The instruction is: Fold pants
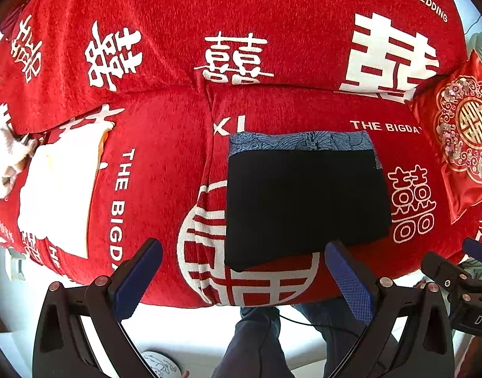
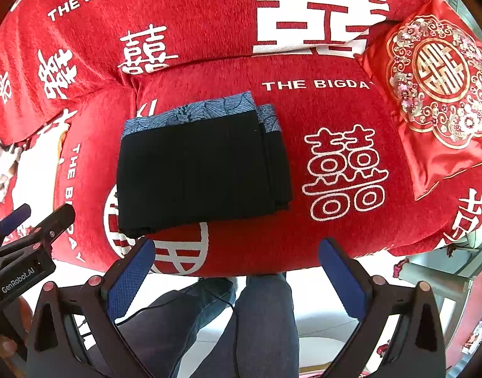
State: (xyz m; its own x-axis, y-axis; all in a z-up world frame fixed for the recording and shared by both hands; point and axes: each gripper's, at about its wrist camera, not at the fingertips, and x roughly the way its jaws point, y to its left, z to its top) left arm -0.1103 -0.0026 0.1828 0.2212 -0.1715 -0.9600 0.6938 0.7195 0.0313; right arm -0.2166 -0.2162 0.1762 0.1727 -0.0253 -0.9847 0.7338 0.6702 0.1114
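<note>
The black pants (image 1: 304, 201) lie folded into a flat rectangle on the red sofa seat (image 1: 165, 170), with a blue patterned waistband (image 1: 297, 141) along the far edge. In the right wrist view the pants (image 2: 203, 173) show stacked layers at their right side. My left gripper (image 1: 244, 277) is open and empty, held just in front of the pants' near edge. My right gripper (image 2: 237, 267) is open and empty, near the sofa's front edge, right of the pants' near corner. Each gripper shows at the other view's edge.
The sofa cover is red with white characters and "THE BIGDAY" lettering. A red embroidered cushion (image 2: 436, 94) leans at the right end. A white cloth (image 1: 58, 189) lies on the left seat. The person's legs (image 2: 250, 321) in dark jeans stand below the sofa front.
</note>
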